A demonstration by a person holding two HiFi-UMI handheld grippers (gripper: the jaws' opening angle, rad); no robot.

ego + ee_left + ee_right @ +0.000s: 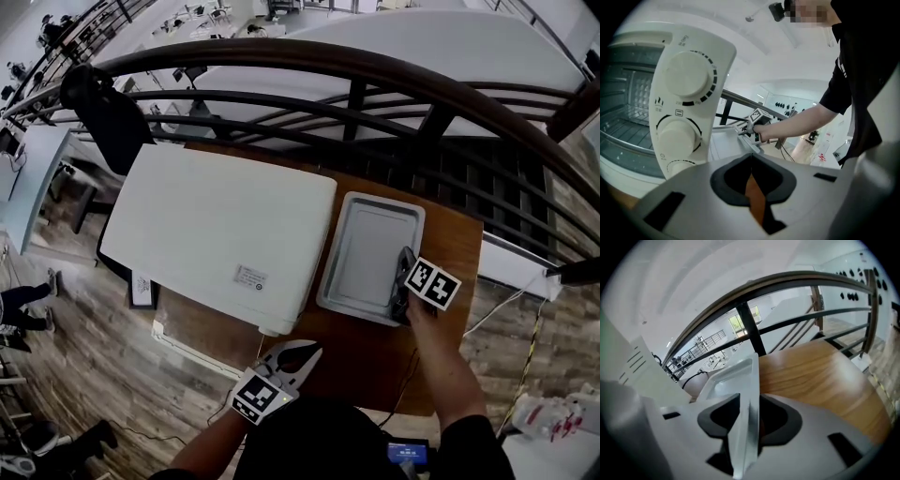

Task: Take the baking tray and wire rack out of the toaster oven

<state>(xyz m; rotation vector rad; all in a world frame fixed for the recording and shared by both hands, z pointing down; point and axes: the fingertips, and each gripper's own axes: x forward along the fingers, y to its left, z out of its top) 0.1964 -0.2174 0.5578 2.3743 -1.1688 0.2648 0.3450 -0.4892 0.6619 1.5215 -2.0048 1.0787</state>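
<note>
The white toaster oven (220,234) stands on the left of the wooden table (450,244). Its two dials (686,75) fill the left gripper view, and beside them the cavity shows wire rack bars (628,124). The grey baking tray (370,253) lies flat on the table to the right of the oven. My right gripper (403,272) is at the tray's right rim. That rim (752,394) stands between its jaws with dark gaps on both sides, so it is open. My left gripper (305,352) hangs shut and empty off the oven's near right corner.
A dark curved railing (356,94) runs just behind the table, with a black bag (103,112) hung on it at the left. The table's right edge (473,281) is close to the tray. A black cable (412,366) crosses the near table edge.
</note>
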